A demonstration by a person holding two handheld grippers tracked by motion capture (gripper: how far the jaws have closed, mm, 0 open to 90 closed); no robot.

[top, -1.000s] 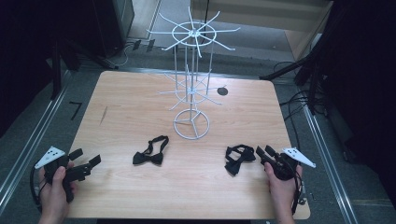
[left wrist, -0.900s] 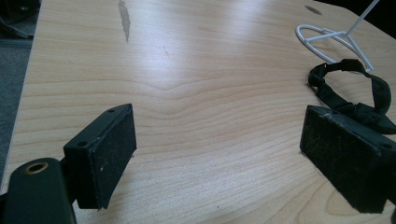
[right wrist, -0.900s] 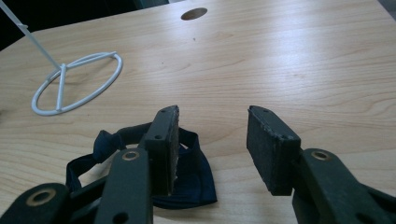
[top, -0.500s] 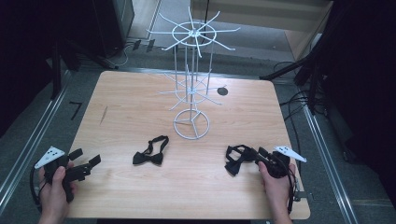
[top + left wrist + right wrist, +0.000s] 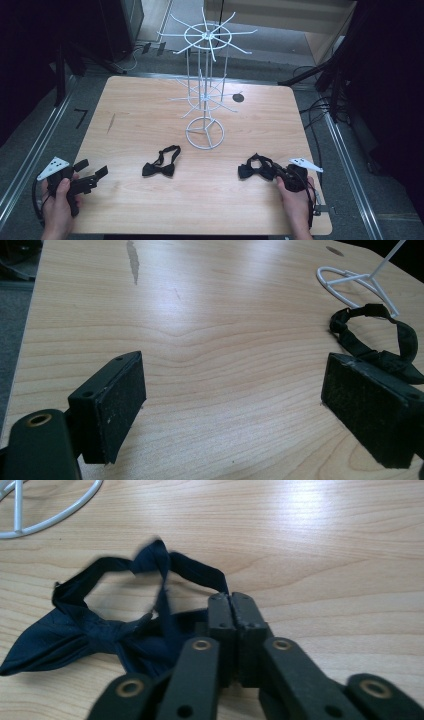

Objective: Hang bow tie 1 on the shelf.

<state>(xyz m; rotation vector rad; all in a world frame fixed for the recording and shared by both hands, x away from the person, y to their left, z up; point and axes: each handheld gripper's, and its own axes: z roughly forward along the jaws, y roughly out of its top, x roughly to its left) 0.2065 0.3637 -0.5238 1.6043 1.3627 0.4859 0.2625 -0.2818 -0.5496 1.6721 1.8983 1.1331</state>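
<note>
Here the desk carries a white wire rack standing toward its far middle, its ring base resting on the wood. Two black bow ties lie on the near half: one bow tie in the middle, untouched, and a second bow tie near the right edge. The right tongs have just been closing, and in the right gripper view they sit clenched on that second tie's strap, the pads pressed together with fabric pinched at their tip. The left tongs rest released at the near-left corner, jaws wide apart over bare wood. The step in hand looks like the pickup. Next, I judge, comes a lift and a carry to one of the rack's prongs, with the strap loop held open enough to hook on.
</note>
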